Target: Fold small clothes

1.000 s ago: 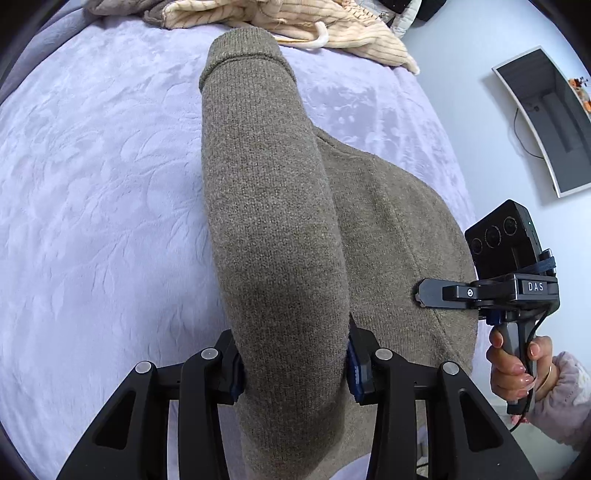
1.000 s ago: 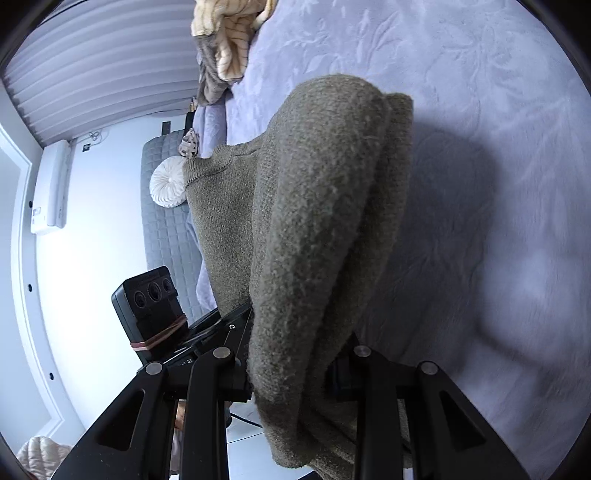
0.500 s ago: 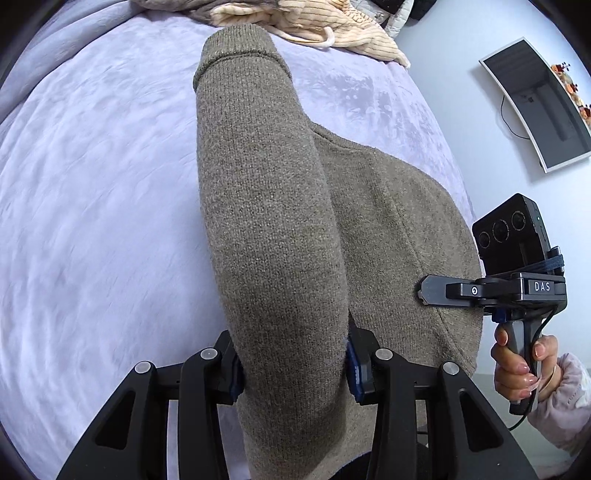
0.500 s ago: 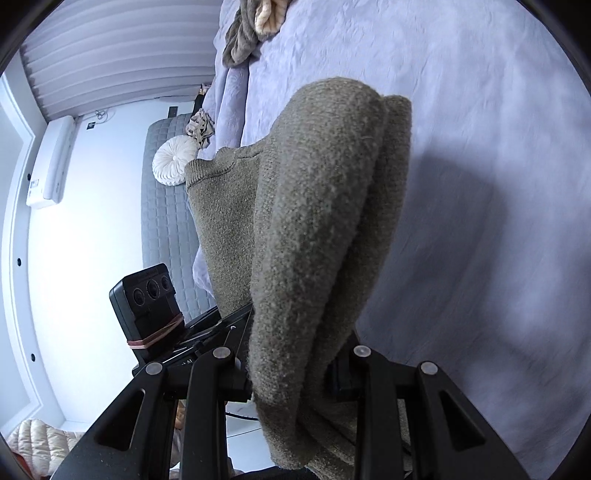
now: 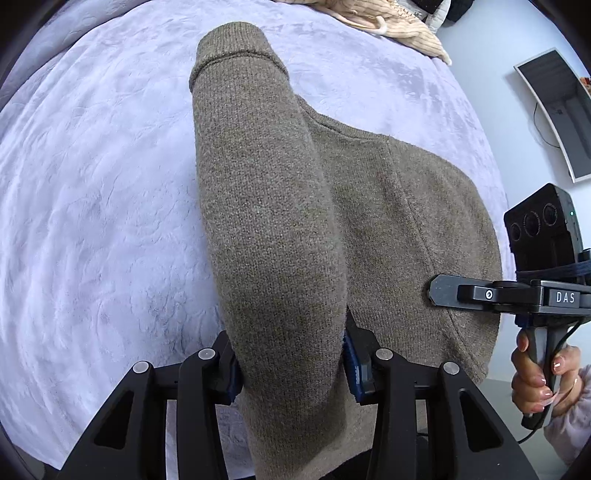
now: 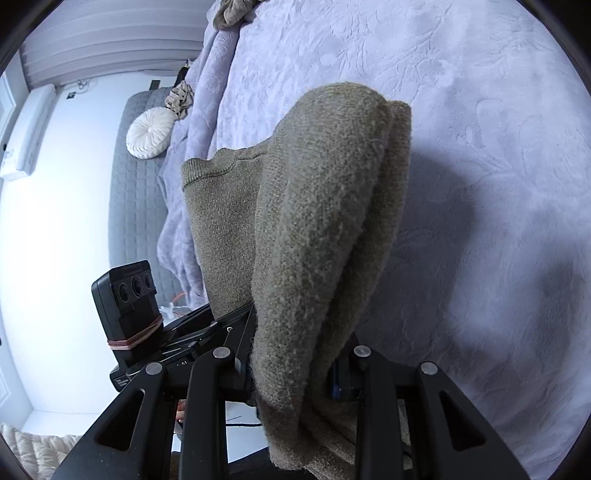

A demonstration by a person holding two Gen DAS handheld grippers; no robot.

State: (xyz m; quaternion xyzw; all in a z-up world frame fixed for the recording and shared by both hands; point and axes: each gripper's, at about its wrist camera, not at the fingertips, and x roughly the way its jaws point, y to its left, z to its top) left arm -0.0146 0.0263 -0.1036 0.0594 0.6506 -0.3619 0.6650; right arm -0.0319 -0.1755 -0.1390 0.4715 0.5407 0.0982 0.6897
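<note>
I have 1 brown sweater [image 5: 388, 221] up off the purple bed [image 5: 92, 184]. My left tongs [image 5: 291, 365] are pinching a thick bunch of it near the sleeve, and the cuff [image 5: 236, 48] sticks out far past them. My right tongs [image 6: 291, 373] are pinching another fat fold of the sweater, close to its hem. Above the sweater, at the far end of the bed, sits a pile of clothes [image 5: 391, 22]. I think the knit is soft, floppy and a bit heavy, so it will sag. Grabbing edges and corners should work best.
</note>
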